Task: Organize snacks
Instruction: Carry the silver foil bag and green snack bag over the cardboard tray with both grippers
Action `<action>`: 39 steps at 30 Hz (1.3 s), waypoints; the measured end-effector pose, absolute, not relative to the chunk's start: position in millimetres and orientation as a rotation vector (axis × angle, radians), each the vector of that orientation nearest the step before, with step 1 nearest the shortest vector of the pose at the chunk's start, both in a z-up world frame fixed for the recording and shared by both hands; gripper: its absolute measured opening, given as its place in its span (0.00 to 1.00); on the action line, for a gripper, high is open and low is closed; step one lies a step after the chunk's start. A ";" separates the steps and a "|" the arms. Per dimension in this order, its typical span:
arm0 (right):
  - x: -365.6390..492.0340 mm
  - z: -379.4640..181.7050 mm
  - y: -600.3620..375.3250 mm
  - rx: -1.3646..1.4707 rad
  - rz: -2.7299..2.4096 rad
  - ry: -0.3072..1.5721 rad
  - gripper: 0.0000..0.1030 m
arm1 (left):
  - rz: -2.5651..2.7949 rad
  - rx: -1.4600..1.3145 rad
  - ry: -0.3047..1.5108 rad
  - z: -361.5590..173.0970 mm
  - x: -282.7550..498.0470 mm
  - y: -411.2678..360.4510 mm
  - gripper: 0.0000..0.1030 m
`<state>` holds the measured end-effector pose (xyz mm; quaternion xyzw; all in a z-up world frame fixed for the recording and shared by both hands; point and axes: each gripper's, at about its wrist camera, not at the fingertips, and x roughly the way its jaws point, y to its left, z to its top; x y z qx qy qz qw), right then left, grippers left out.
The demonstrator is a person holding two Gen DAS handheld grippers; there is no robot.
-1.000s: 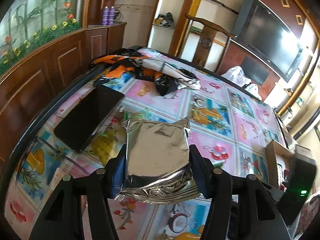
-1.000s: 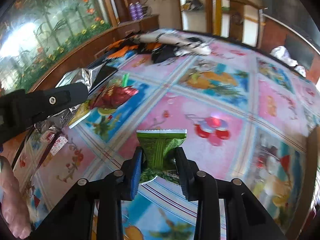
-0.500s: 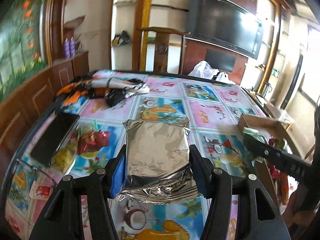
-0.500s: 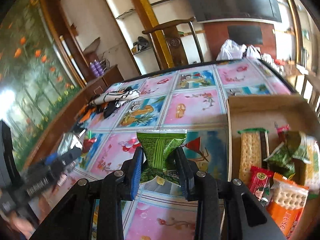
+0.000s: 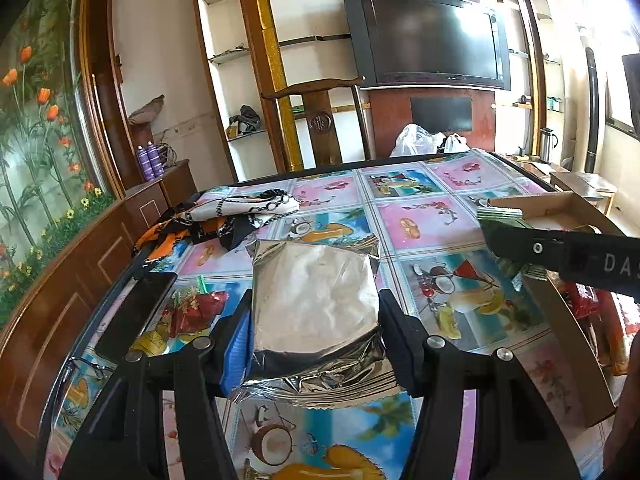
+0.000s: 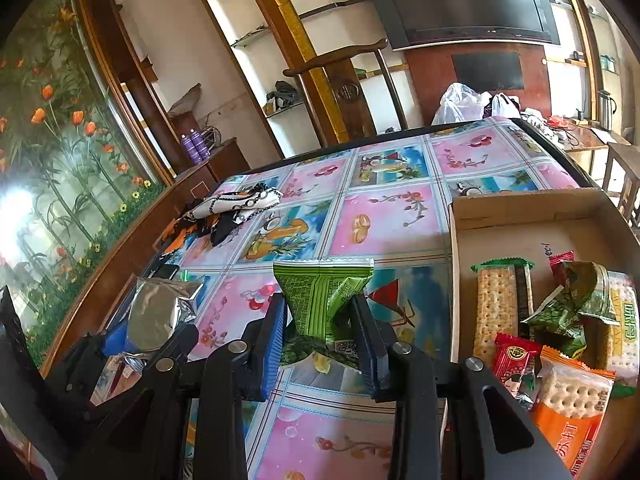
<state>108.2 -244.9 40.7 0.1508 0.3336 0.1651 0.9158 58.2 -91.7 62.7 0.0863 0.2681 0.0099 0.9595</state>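
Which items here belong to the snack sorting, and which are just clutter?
Job: silver foil packet; green snack packet; cardboard box of snacks; red wrapped snack.
Clutter: black phone; orange-black patterned cloth; white plastic bags.

Left gripper [image 5: 314, 344] clamped on silver foil packet [image 5: 314, 304], pointing down-forward over the patterned table [image 5: 420, 220]. Right gripper [image 6: 322, 344] pinching green snack packet [image 6: 324, 300] above the same table, just beside the left gripper, angled downward too.
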 end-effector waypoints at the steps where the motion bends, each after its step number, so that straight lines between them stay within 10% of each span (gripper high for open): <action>1: 107.7 41.0 -246.2 0.310 0.338 0.685 0.34 | 0.020 0.174 0.543 63.2 58.2 -91.1 0.56; 39: 57.3 44.4 -435.0 0.576 0.037 0.583 0.34 | -0.028 0.163 0.564 65.6 50.0 -110.5 0.56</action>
